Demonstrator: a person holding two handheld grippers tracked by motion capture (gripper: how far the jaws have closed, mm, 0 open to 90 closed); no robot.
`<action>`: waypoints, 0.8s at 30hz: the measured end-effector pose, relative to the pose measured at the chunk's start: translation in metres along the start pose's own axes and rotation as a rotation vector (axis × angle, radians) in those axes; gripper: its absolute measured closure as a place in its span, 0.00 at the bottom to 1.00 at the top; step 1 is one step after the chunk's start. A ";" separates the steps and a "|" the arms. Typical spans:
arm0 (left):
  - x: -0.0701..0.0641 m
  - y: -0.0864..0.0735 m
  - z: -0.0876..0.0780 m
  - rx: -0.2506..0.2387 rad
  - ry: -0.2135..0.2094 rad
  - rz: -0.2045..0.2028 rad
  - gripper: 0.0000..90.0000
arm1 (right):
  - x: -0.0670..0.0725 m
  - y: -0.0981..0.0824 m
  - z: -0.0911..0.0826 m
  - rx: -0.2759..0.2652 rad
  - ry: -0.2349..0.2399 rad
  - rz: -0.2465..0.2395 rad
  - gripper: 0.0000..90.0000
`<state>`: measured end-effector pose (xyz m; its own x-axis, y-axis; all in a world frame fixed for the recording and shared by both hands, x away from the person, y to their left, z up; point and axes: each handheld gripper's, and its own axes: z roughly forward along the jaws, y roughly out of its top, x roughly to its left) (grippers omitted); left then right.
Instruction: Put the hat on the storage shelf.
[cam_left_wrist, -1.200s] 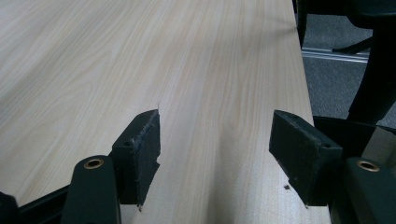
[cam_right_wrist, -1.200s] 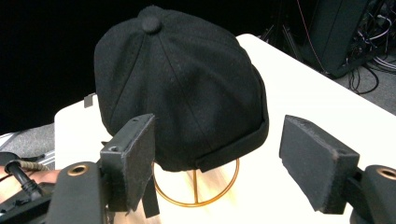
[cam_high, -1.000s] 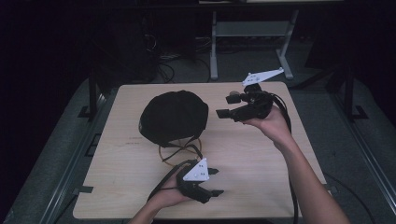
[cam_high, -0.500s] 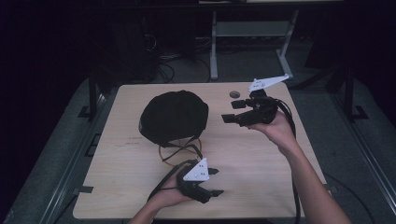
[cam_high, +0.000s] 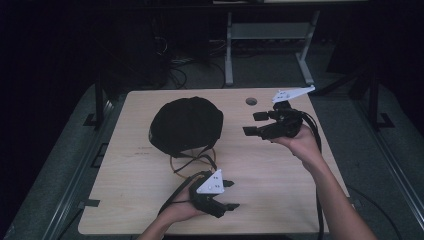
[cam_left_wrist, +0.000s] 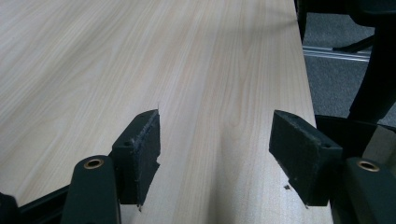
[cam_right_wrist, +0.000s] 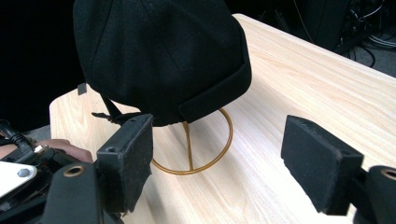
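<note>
- The right gripper (cam_high: 254, 123) hangs above the far right part of the table (cam_high: 280, 170), jaws spread wide with nothing between them and pointing left toward the black cap (cam_high: 186, 125).
- In the right gripper view the same jaws frame the cap (cam_right_wrist: 163, 51) and the stand's ring; neither pad touches cloth or wire.
- The left gripper (cam_high: 231, 195) sits near the table's near edge, its jaws likewise wide apart and empty; in the left gripper view they frame bare wood (cam_left_wrist: 205, 93).
- The cap sits on a gold wire stand (cam_right_wrist: 205, 149), whose round base ring lies flat on the wood, with an upright wire rising under the cap. A thin strap (cam_right_wrist: 109, 114) hangs from the cap's underside.
- The relation that matters: the cap lies to the left of the right gripper, across an open stretch of table, with its band edge (cam_right_wrist: 219, 93) facing that gripper.
- The left gripper is below the cap in the high view, apart from the stand and aimed right, away from it.
- By my judgement the right gripper is better placed to take the cap, since it already points at the band.
</note>
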<state>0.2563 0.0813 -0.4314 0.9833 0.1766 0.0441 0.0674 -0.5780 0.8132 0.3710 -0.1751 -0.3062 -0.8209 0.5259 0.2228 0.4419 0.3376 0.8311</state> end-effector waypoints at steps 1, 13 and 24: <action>0.000 0.000 0.000 -0.001 -0.001 -0.002 0.37 | 0.000 0.000 0.000 0.000 0.000 0.000 0.27; 0.000 0.000 0.001 0.006 -0.003 0.003 0.37 | -0.003 -0.020 -0.005 0.009 -0.007 0.019 0.25; 0.000 -0.001 0.000 0.006 -0.002 -0.002 0.37 | -0.006 -0.039 -0.010 0.018 -0.017 0.050 0.21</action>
<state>0.2565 0.0817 -0.4319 0.9836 0.1756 0.0414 0.0700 -0.5828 0.8096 0.3547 -0.1997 -0.3350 -0.7912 0.5559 0.2550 0.4890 0.3246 0.8096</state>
